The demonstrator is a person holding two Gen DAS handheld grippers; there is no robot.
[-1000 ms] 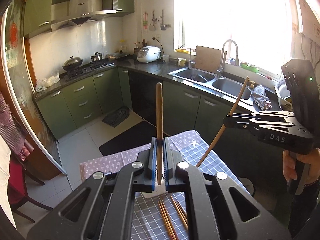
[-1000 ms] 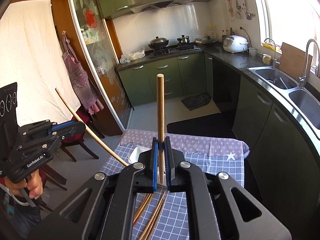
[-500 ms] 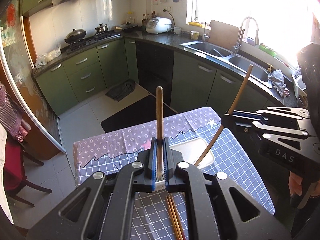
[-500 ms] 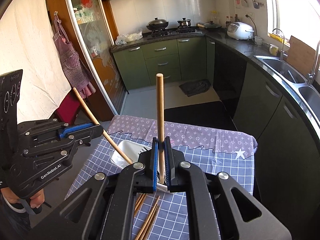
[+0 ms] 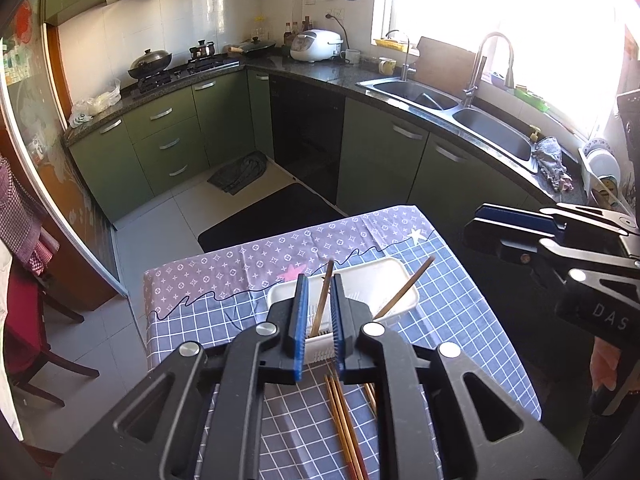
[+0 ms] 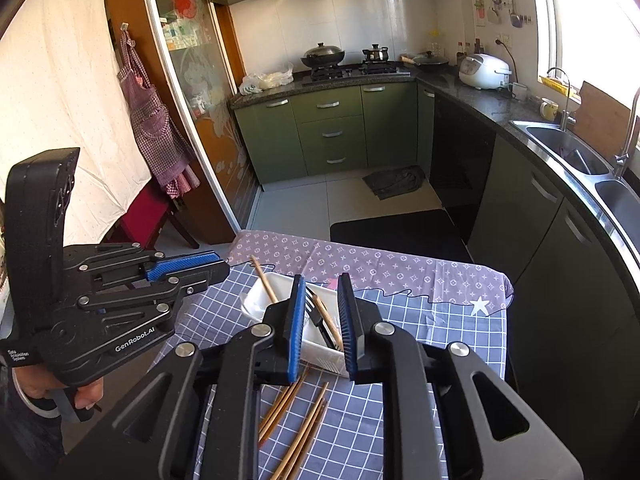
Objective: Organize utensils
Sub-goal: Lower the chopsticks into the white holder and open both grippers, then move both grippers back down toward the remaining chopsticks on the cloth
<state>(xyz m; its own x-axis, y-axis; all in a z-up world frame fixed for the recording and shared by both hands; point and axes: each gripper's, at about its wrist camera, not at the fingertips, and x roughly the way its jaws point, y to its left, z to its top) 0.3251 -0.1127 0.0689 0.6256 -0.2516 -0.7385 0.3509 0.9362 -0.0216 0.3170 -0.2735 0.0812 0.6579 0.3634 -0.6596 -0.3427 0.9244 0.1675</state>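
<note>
my left gripper (image 5: 318,320) has just been opening; its blue pads stand apart with a chopstick (image 5: 322,300) leaning loose between them, its lower end down in the white tray (image 5: 394,270) just ahead. my right gripper (image 6: 320,320) has also just been opening, spread around a second chopstick (image 6: 328,320) that lies slanted in the same tray, no pad pressing on it.

step in hand, as i judge it: letting both sticks go into the tray. best to spread wider, then back straight out along the fingers so no pad drags a stick out again.

a dark fork (image 6: 316,312) sits in the tray between my right fingers. loose chopsticks (image 6: 298,428) lie on the checked bench cloth (image 6: 420,344) below the right gripper, still to sort. the two grippers are close together; i must watch they don't knock.
</note>
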